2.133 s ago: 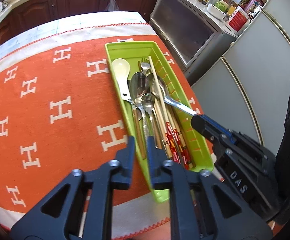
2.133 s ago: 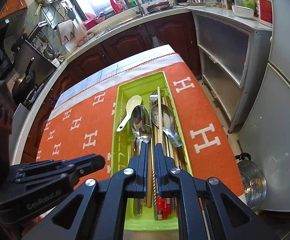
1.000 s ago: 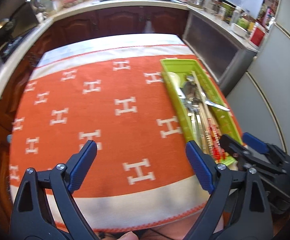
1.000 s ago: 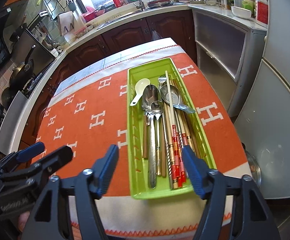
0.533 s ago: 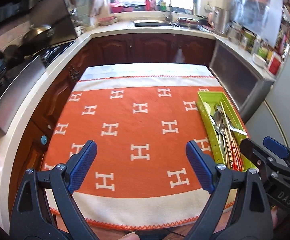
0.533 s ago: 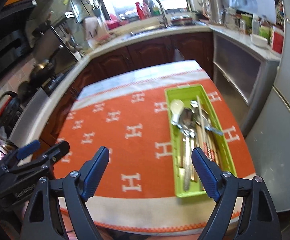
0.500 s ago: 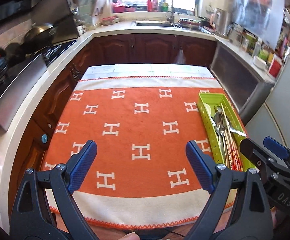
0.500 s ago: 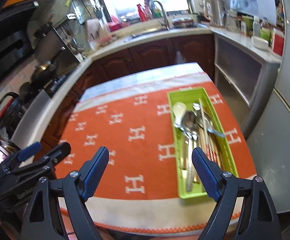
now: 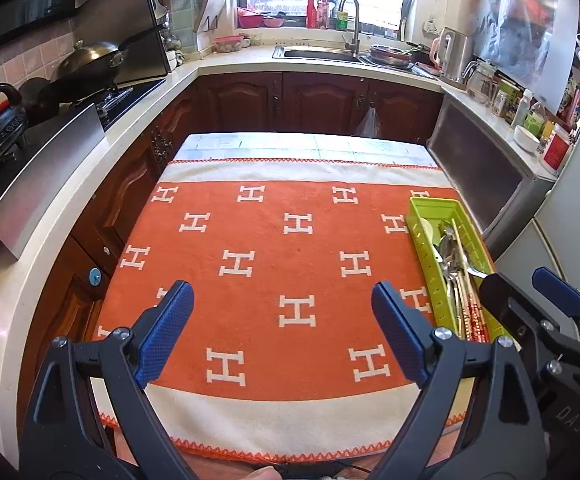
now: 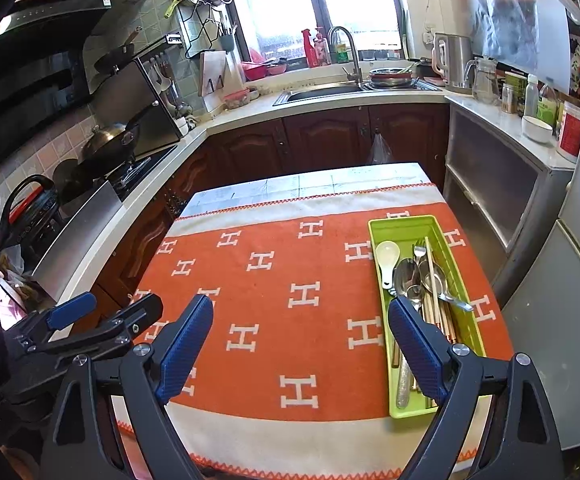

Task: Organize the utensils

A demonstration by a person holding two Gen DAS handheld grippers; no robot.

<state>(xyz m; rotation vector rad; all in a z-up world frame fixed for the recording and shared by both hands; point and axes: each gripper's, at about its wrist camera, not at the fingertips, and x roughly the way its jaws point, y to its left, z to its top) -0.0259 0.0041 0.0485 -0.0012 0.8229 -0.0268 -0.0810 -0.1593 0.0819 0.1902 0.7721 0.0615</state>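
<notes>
Now shown: green tray (image 10: 464, 288) at the right side of the orange cloth (image 10: 290, 320), close to the table's right edge, holding spoons (image 10: 408, 280), a white spoon (image 10: 386, 258), a fork (image 10: 418, 249) and chopsticks (image 10: 434, 280) laid lengthwise and overlapping. Left gripper (image 9: 281, 330) spread wide and empty, over the near middle of the cloth. Right gripper (image 10: 302, 346) likewise wide and empty, jaws just widened, nothing between them, its right finger crossing the tray's near half in the view. Judged handling: metal spoons stiff, smooth and slippery, best pinched across the narrow handle; chopsticks light and prone to roll; white spoon possibly brittle; tray light, thin-walled, likely to slide on cloth if nudged. Open room: broad bare cloth left of the tray, free for laying pieces out. Caution: right table edge just beside the tray, cabinets (image 9: 486, 176) and a pale appliance (image 10: 562, 320) beyond it.
</notes>
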